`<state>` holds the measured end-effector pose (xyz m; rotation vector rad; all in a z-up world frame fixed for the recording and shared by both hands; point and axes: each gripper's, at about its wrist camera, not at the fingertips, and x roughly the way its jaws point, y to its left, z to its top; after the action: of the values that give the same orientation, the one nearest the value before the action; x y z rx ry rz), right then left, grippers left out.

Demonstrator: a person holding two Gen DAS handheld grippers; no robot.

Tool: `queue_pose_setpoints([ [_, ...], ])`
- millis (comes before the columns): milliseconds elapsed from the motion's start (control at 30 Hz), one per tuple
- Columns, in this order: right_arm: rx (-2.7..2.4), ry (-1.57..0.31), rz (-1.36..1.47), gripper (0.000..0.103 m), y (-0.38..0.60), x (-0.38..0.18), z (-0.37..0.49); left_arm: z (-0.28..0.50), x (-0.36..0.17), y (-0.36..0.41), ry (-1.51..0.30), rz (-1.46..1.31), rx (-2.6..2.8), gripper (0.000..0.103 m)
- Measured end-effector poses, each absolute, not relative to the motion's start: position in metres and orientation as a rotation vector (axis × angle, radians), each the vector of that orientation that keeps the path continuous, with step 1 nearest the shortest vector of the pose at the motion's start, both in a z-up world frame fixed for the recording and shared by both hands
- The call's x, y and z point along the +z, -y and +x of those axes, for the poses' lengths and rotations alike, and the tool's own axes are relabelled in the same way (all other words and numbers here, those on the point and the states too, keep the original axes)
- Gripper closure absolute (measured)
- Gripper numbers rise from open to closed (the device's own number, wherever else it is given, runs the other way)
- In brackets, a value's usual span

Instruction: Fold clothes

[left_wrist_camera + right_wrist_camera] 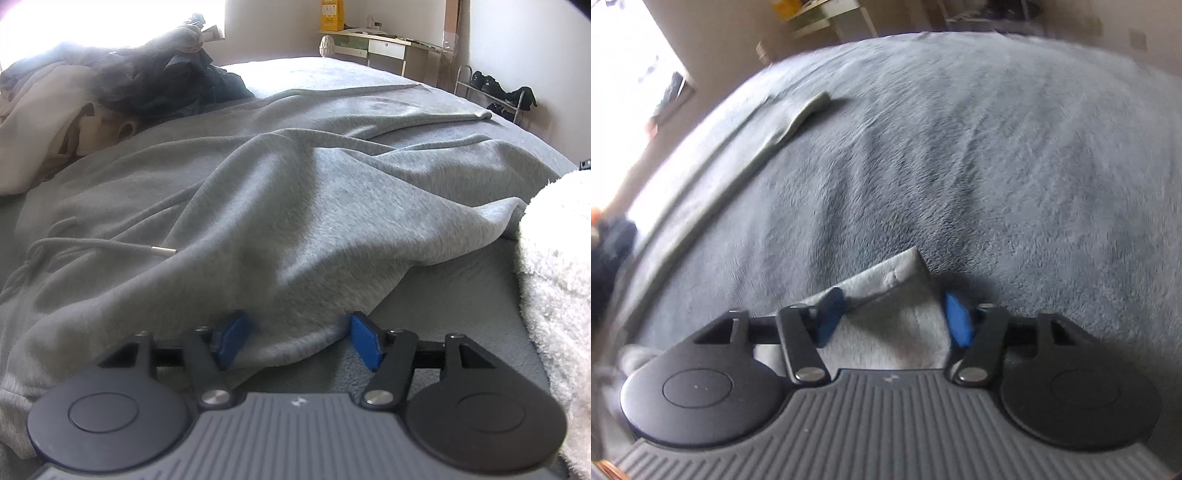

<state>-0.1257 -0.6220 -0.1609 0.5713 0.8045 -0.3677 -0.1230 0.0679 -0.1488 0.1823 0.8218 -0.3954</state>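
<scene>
My left gripper (pixel 299 338) sits low over the bed (pixel 461 291), its blue fingers (pixel 365 341) spread apart with the edge of a grey hoodie (pixel 258 206) bunched between them. The pads stand clear on either side of the fold, so I am not pinching it; the cloth lies slack in the gap. The hoodie is spread across the middle of the bed in front of me, rumpled, one sleeve (pixel 424 114) stretched away toward the far side. Its drawstring (pixel 110 245) trails over the fabric to my left, ending in a metal tip. A pile of clothes (pixel 92 88) is heaped at the far left of the bed, and something white and fluffy (pixel 557 280) rises at my right.

My right gripper (pixel 892 319) also has its fingers (pixel 956 323) wide apart, with a corner of the hoodie (pixel 886 288) lying between them, seam showing, resting on the bed's grey blanket (pixel 997 166). This view is blurred. A long strip of grey cloth (pixel 768 136) runs along the bed toward the far left.
</scene>
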Motion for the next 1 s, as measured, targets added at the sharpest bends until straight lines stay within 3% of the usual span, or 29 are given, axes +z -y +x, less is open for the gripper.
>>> queue_pose_setpoints([
  [33,-0.361,-0.819,0.538,0.067,0.619,-0.161,-0.123,-0.123,-0.149,-0.067,-0.822,0.186,-0.395,0.037],
  [100,-0.333,-0.836,0.519,0.095,0.617,-0.157,-0.117,-0.122,-0.15,-0.065,-0.824,0.194,-0.394,0.036],
  [133,-0.324,-0.839,0.5,0.097,0.616,-0.154,-0.112,-0.122,-0.15,-0.064,-0.824,0.198,-0.393,0.036],
  [600,-0.463,-0.651,0.165,0.098,0.633,-0.056,-0.001,-0.096,-0.139,-0.045,-0.802,0.193,-0.393,0.036],
  [867,-0.479,-0.718,0.102,0.098,0.636,-0.071,0.076,-0.083,-0.144,-0.035,-0.825,0.201,-0.398,0.035],
  [933,-0.501,-0.762,0.119,0.095,0.636,-0.089,0.087,-0.082,-0.145,-0.035,-0.83,0.204,-0.397,0.035],
  [1000,-0.56,-0.733,0.198,0.078,0.648,-0.092,0.072,-0.082,-0.145,-0.034,-0.83,0.213,-0.399,0.033],
])
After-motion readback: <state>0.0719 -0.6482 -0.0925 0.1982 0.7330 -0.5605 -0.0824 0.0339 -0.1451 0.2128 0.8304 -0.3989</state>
